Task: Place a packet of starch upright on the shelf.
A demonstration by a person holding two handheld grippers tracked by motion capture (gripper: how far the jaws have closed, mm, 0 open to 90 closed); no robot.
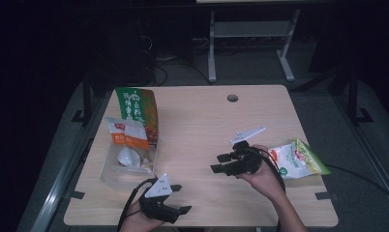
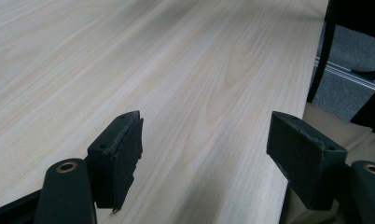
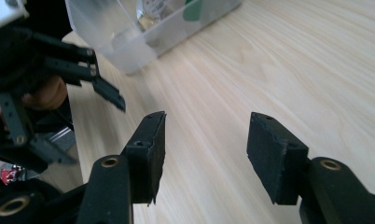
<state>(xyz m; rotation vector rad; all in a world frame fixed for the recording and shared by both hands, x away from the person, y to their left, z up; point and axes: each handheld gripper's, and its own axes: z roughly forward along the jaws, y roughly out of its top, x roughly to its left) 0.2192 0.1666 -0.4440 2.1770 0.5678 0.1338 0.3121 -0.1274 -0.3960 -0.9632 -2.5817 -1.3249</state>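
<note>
My left gripper (image 1: pixel 181 198) rests near the table's front edge, left of centre, open with nothing between its jaws. In the left gripper view, the left gripper (image 2: pixel 204 135) stands wide over bare wood. My right gripper (image 1: pixel 217 163) hovers over the middle right of the table (image 1: pixel 207 116), pointing left, and is open and empty. In the right gripper view, the right gripper (image 3: pixel 204 140) faces a clear plastic box (image 3: pixel 129 42), and the left gripper's fingers (image 3: pixel 108 95) show at its left. A green and white snack bag (image 1: pixel 299 159) lies just behind the right hand.
The clear box (image 1: pixel 120 171) sits at the table's left and holds an orange and white packet (image 1: pixel 127 133) and a tall green and orange bag (image 1: pixel 139 108). A cable hole (image 1: pixel 232 98) lies near the far edge. Dark floor and a metal stand lie beyond.
</note>
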